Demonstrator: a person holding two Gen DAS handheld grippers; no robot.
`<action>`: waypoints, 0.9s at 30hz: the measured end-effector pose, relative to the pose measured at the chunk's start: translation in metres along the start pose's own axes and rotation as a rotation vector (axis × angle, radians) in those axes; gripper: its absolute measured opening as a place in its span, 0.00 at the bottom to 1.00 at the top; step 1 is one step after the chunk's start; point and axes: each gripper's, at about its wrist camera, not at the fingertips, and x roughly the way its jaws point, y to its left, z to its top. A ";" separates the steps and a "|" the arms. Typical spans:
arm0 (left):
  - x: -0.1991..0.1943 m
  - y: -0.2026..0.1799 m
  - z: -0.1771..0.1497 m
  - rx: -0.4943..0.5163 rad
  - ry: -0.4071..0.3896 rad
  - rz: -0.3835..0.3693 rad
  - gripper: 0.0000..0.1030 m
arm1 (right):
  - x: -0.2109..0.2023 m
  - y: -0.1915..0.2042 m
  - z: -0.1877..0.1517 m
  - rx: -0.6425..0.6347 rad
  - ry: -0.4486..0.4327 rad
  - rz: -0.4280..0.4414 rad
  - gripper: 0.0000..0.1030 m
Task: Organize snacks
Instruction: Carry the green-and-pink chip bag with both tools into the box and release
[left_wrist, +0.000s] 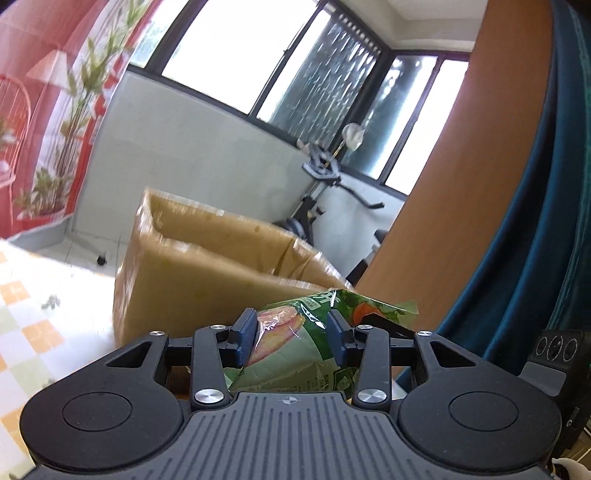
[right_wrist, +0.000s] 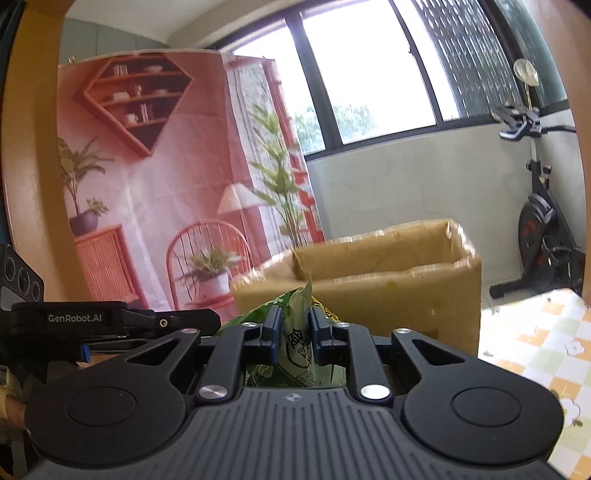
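1. At the far left of the left wrist view, the tabletop (left_wrist: 22, 314) shows its orange-and-white checked cloth, bare on this side apart from a few small dark crumbs.

2. Next comes the cardboard box (left_wrist: 192, 280), standing open-topped on the tabletop. From this low angle I see only its inner walls near the rim; what lies inside, if anything, I cannot tell. I judge it to be where the snacks are meant to go.

3. In front of the box, the left tool (left_wrist: 291, 338) is clamped on one side of a green snack bag (left_wrist: 291, 354), its blue pads pressing the crinkled film on either side.

4. Further right, the right tool (right_wrist: 293, 332) pinches the same bag's other end, its jaws set narrow around a bunched fold of the film.

5. Held by both ends, the soft bag stays spread and cannot sag or swing, which I take to be the reason for using two tools.

6. The bag sits in the air, short of the box's near wall and around its rim height, so it is not yet inside.

7. Behind, on the right, an exercise bike (right_wrist: 539, 221) stands by the window wall.
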 end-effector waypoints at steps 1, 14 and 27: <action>-0.001 -0.002 0.004 0.013 -0.014 -0.002 0.42 | -0.001 0.000 0.004 -0.004 -0.013 0.003 0.17; 0.020 -0.024 0.069 0.161 -0.133 0.018 0.42 | 0.024 0.009 0.071 -0.149 -0.200 0.044 0.17; 0.082 0.003 0.095 0.195 -0.060 0.097 0.42 | 0.111 -0.034 0.084 -0.127 -0.171 0.022 0.17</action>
